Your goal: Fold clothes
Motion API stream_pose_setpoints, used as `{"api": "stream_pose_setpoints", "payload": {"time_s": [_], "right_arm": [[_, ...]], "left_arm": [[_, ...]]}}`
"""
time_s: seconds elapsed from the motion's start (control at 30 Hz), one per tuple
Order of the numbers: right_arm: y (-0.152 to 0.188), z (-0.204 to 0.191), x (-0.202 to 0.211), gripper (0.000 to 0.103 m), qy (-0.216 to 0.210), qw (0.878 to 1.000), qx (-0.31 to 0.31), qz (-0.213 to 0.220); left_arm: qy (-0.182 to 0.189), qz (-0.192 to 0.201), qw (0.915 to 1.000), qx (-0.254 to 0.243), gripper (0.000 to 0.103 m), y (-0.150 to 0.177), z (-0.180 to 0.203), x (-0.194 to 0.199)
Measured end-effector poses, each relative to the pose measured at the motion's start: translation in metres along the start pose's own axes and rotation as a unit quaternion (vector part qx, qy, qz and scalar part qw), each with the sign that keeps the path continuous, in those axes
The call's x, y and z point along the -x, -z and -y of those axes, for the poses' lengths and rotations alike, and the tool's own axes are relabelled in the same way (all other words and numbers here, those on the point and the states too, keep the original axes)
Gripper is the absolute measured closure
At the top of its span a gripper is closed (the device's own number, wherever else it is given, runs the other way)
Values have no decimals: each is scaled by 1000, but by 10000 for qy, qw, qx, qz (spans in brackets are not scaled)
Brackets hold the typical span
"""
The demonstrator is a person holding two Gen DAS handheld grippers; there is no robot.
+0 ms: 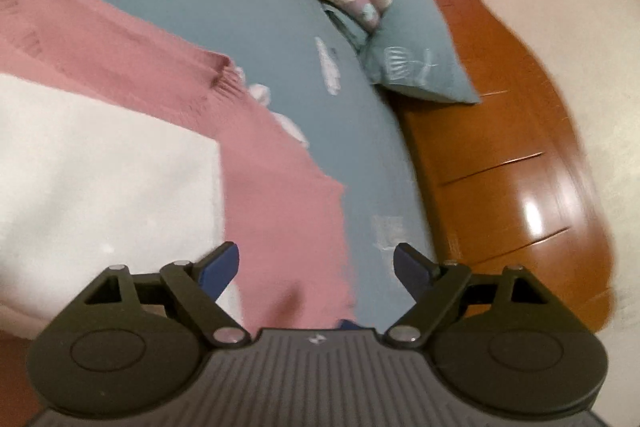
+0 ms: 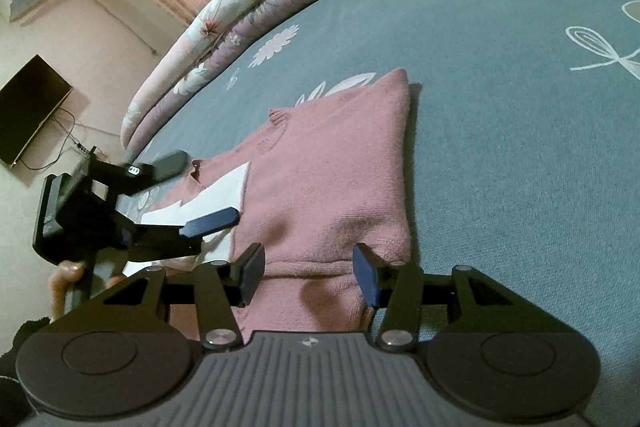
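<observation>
The pink sweater (image 2: 324,187) lies partly folded on the bed (image 2: 520,167), its near hem hanging just over the bed's near edge, with a white sheet (image 2: 224,195), perhaps a folding board, resting on its left part. In the right wrist view the right gripper (image 2: 308,271) straddles the sweater's near hem; its jaws stand half apart with the knit bunched between them, and the pads do not visibly press on the cloth. The left gripper (image 2: 200,193) hangs over the white sheet and the sweater's left side, jaws wide apart and nothing between them; a hand (image 2: 66,281) shows below it.

The step in hand looks like taking the near hem to fold it toward the collar (image 2: 278,121). To do it well, both jaws would want to close on the hem at matching spots, left and right, catching both layers of knit rather than the top one only, then lift just enough to clear the bed and carry the fold straight toward the far side so the edges line up. The white sheet may slide if the cloth drags under it.

Room is generous toward the far side and the right: bare blue bedding lies all round the sweater. A rolled flowered quilt (image 2: 240,15) runs along the far edge, well apart. At the left edge, a pillow (image 1: 416,67) overlaps the wooden bed frame (image 1: 500,167).
</observation>
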State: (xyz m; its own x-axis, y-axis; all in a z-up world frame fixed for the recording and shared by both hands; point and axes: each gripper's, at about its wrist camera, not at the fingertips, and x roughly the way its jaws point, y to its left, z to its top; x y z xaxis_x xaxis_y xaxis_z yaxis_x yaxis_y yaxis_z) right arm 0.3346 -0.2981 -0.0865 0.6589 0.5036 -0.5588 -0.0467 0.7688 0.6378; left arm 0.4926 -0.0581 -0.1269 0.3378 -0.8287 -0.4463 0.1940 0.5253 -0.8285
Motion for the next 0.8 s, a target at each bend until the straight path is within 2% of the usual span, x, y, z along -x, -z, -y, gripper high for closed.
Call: {"api": "stream_pose_setpoints", "payload": {"time_s": [0.23, 0.3, 0.43, 0.53, 0.6, 0.7, 0.8], "right_arm": [[-1, -1, 0, 49, -10, 10000, -18, -8], [-1, -1, 0, 49, 7, 10000, -3, -10], [-1, -2, 0, 49, 32, 10000, 19, -11], [-1, -3, 0, 49, 44, 10000, 29, -12], [-1, -4, -1, 49, 57, 10000, 46, -8], [0, -6, -2, 45, 64, 9999, 105, -1], [0, -7, -2, 45, 76, 9999, 139, -1]], "left_arm": [[-414, 60, 9987, -297, 18, 6, -4, 32], [-523, 156, 9983, -186, 18, 4, -11, 47], [-988, 447, 9941, 0, 18, -2, -23, 75], [-1120, 701, 9910, 203, 18, -8, -26, 90], [-1120, 842, 9900, 146, 18, -11, -22, 91], [-946, 850, 9919, 54, 18, -15, -18, 80], [-1171, 945, 9886, -25, 18, -16, -22, 72]]}}
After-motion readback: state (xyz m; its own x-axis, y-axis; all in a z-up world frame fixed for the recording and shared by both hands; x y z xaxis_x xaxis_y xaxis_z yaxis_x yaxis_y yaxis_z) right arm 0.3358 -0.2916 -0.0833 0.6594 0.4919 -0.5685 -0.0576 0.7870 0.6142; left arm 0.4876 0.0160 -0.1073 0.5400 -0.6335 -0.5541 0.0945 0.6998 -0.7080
